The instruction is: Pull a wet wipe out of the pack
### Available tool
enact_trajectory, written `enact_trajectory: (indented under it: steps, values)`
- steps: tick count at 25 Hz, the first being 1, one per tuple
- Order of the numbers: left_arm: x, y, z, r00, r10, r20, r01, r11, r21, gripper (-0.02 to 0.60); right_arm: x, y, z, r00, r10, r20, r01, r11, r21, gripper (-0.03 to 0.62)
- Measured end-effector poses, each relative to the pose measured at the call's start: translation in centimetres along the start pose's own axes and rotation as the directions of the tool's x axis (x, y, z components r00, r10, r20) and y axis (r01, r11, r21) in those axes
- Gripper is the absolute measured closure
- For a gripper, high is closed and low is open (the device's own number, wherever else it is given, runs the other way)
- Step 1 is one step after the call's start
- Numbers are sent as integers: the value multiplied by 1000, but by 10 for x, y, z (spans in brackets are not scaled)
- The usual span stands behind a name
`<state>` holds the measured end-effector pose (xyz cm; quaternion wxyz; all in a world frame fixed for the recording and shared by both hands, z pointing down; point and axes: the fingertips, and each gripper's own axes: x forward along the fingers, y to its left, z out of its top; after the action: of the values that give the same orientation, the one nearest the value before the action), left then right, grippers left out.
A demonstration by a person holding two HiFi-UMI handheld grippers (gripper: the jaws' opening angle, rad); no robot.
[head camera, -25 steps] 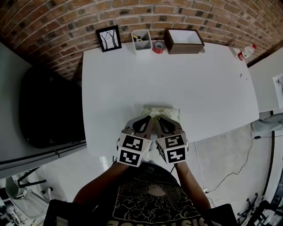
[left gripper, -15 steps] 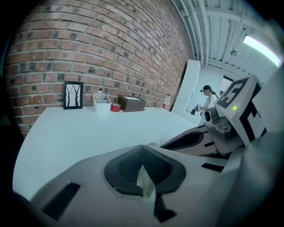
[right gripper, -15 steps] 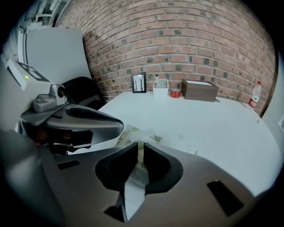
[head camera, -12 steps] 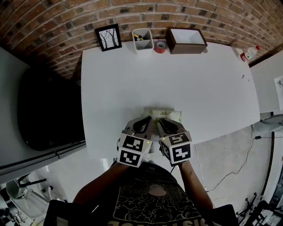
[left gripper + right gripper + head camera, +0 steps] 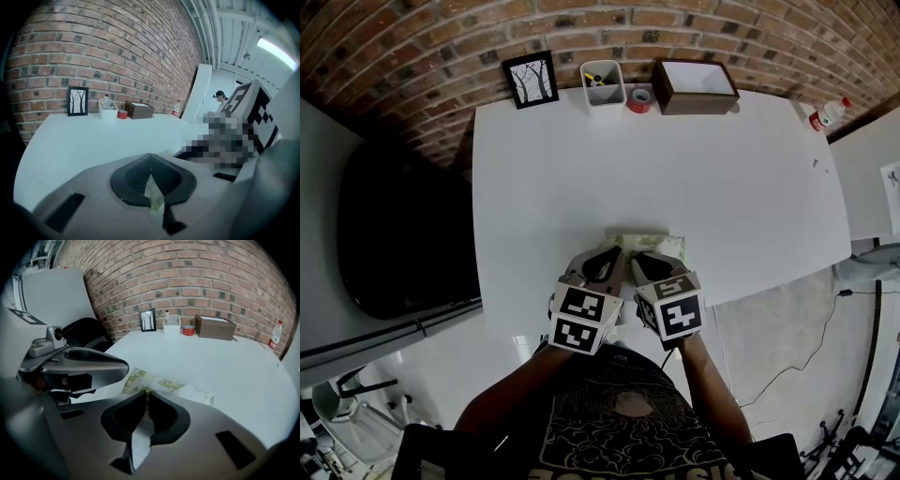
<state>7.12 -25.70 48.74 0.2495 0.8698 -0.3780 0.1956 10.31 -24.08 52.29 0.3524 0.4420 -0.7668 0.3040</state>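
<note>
Located pack lying flat on white table, green-patterned wrapper facing up. Logged both tools at the pack's near edge, side by side, marker cubes turned toward the person.

Read left tool as pressed together, pinching a thin green-printed strip (same print as the pack's wrapper) hanging down between the pads. Entered as a grip on the pack at its near-left part.

Read right tool as likewise closed, clamping a pale sheet, the wet wipe, showing white just below the pads. Placed this tool at the pack's near edge too, just right of the left one, with the wrapper spread directly ahead of its tips. Could not resolve from the head view whether the tips touch the wrapper.

Noted well beyond the pack, lined up against the brick wall, left to right: picture frame, white cup with pens, roll of red tape, open brown box. Noted small bottle with red cap far beyond and right of the pack, at the table's corner.
</note>
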Motion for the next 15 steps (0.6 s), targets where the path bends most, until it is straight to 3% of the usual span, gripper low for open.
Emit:
enact_trajectory:
  steps: [15]
  values:
    - [-13, -6, -1, 1000, 9, 25, -9, 1000, 12, 571, -14, -6, 7, 978, 8, 210, -35, 991, 126, 579]
